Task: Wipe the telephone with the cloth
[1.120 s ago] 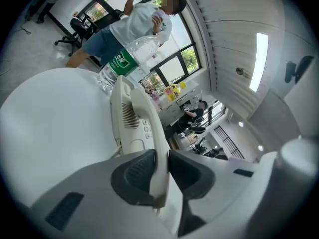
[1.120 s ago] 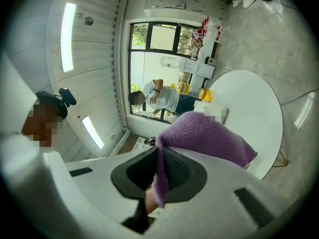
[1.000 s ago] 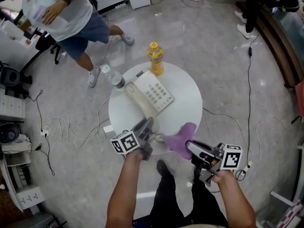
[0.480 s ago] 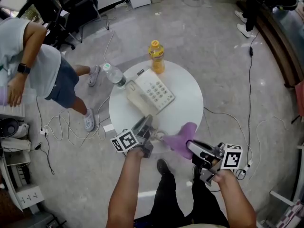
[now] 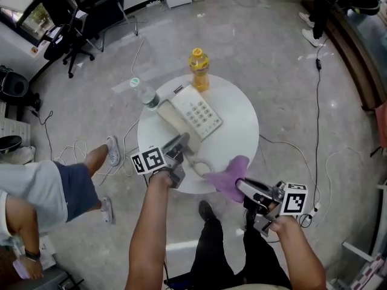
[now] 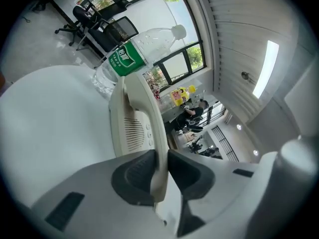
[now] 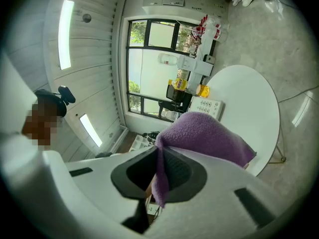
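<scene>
Your right gripper (image 5: 242, 183) clamped on cloth (image 5: 228, 174); telephone (image 5: 199, 117) at its 11 o'clock, long axis 11-to-5. Left gripper (image 5: 180, 142) nearer, clamped on handset (image 5: 174, 124).

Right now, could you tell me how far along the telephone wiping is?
Done: the right gripper is shut on the cloth and the left gripper on the handset. In hand: the cloth hangs at the table's near edge, apart from the telephone. Left: the wiping itself; no cloth contact shows yet.
</scene>
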The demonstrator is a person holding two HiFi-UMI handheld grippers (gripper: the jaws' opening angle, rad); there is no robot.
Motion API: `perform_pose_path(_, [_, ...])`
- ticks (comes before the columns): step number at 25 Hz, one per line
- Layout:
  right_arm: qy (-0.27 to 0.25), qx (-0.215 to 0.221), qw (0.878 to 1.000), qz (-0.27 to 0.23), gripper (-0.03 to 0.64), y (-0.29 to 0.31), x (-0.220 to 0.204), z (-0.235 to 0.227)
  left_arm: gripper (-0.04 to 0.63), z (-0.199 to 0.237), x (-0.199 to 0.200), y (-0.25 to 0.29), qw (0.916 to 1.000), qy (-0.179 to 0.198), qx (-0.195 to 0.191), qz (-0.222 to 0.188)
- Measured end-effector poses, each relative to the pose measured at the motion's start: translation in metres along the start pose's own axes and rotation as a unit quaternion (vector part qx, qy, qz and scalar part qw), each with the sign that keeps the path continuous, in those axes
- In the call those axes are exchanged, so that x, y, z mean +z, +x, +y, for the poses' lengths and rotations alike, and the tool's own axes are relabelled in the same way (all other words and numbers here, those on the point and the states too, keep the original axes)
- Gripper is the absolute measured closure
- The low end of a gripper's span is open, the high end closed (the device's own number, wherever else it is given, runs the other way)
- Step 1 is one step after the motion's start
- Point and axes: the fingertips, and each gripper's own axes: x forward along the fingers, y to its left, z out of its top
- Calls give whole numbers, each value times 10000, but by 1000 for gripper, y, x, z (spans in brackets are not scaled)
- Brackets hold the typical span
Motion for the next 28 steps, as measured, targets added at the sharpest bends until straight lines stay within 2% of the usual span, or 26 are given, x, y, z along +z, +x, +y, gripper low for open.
perform_pose_path(4, [1, -28, 10000, -6, 598, 0, 2, -6, 516, 10, 10, 6, 9995, 24, 131, 294])
perform_pose_path(11, [30, -29, 10000, -4, 598, 2, 7, -6, 515, 6, 9, 10, 9970, -195, -195, 726])
perform_pose_path(19, [-13, -58, 10000, 33, 598, 14, 20, -14, 483, 16, 9, 4, 9976, -462, -217, 466])
perform_pose_path(25, [-402, -477, 9976, 304, 591, 34, 18, -30, 480, 12, 13, 2, 9985, -423, -258, 225])
perform_pose_path(28, [-582, -682, 9951, 422, 579, 43, 17, -32, 420, 2, 16, -1, 9986, -395, -297, 200])
